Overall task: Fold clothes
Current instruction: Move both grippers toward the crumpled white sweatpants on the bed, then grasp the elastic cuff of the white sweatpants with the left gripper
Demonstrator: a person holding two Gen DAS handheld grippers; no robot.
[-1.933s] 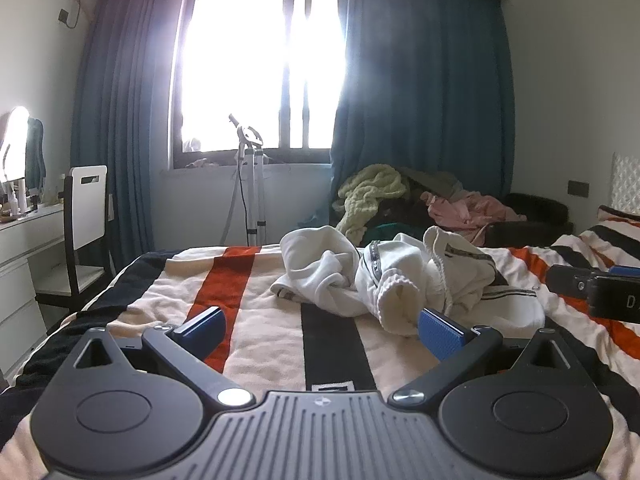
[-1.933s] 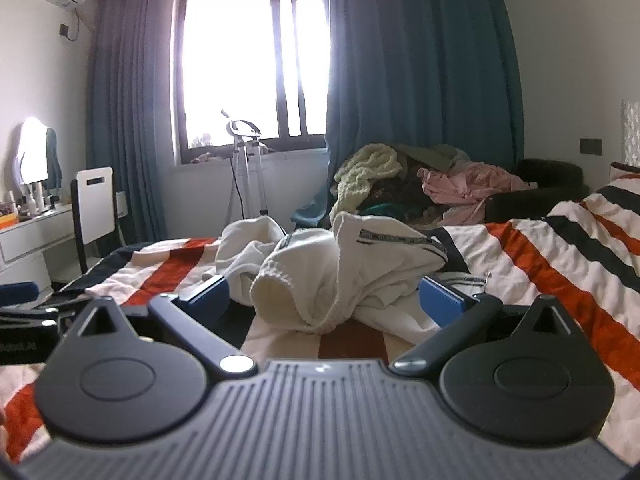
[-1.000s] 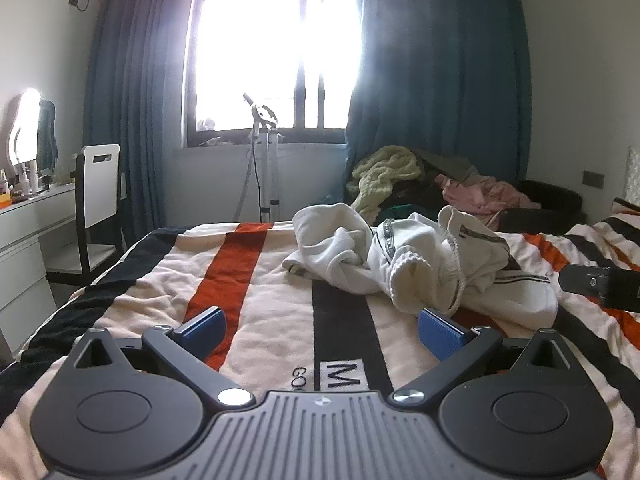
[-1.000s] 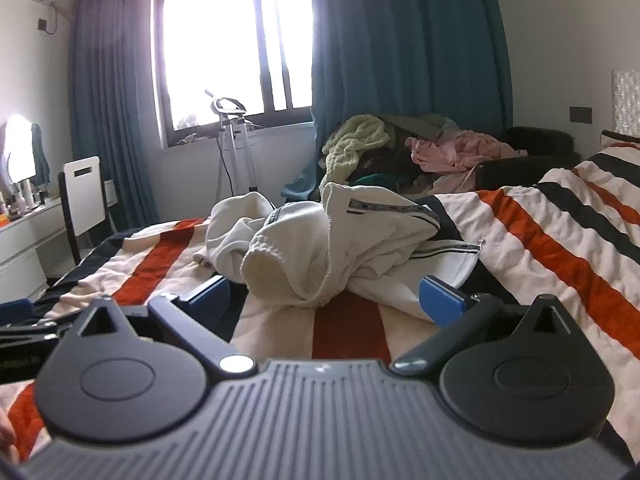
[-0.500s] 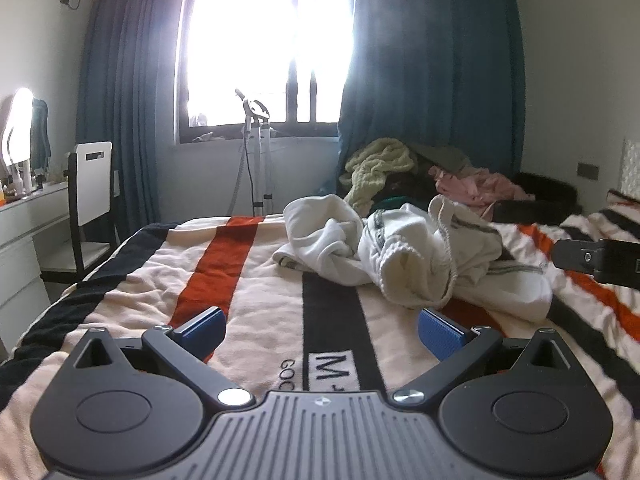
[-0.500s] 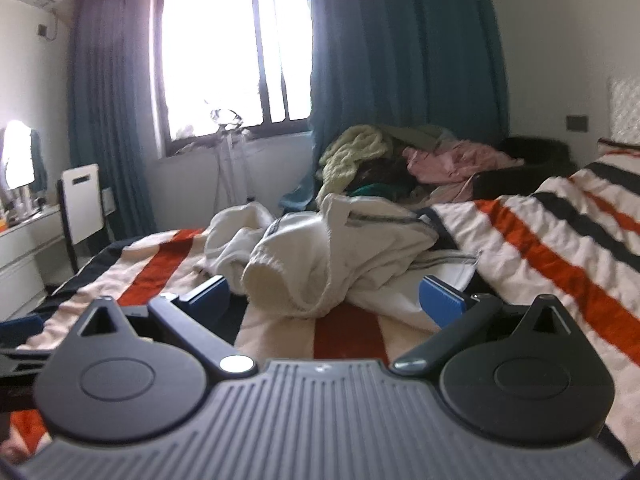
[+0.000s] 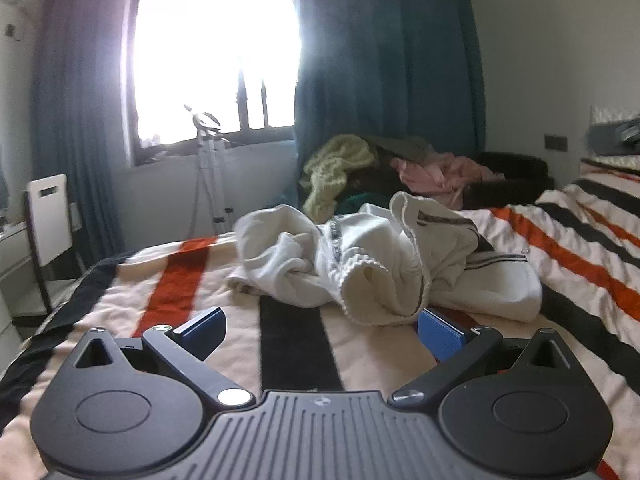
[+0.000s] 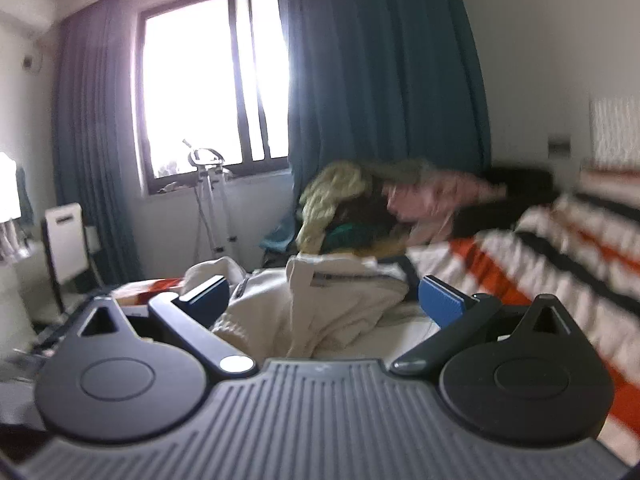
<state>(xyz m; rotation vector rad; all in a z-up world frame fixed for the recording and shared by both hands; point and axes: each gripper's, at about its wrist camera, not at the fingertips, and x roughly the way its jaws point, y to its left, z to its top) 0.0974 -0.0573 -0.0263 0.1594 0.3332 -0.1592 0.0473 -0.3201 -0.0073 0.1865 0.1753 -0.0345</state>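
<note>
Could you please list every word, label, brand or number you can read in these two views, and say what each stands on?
No text can be read in either view.
Small round emblem on the left claw's ribbed housing: too small to read.
Dark band on the cream garment: any lettering is blurred.
Striped blanket: no lettering shows.

Your left wrist camera sits low over the near edge of the striped bed [image 7: 176,280], looking along its open fingers toward the window [image 7: 216,52]. The crumpled white garment [image 7: 380,264] lies just ahead at mid-bed. Your right wrist camera faces the same way but is nearer, blurred, with the garment [image 8: 320,300] between its fingers. Both views share the window, curtains and clothes pile [image 8: 352,200].
</note>
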